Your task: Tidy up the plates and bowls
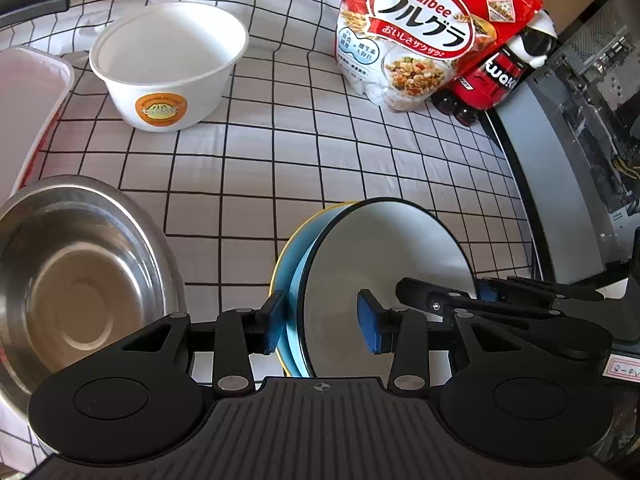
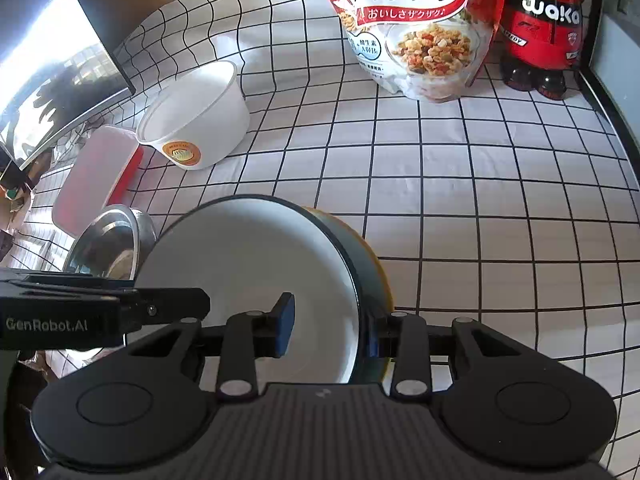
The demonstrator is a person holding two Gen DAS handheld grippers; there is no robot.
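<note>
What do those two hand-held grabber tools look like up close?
Both the left gripper and right gripper are matte black, with ribbed centre plates, two round discs, silver rivets and blue-padded fingers. One side reads GenRobot.AI in pale letters. No hands, sleeves or cables show.

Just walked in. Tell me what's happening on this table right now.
A person is working two handheld tongs on one stack of dishes: a white bowl with a dark rim nested in a light blue bowl. The left tongs straddle the stack's left rim, and the right tongs pinch the opposite wall. The stack is tilted above the white black-grid tablecloth. Beside it sit a stainless steel bowl and a white paper bowl with an orange sticker, both untouched.
</note>
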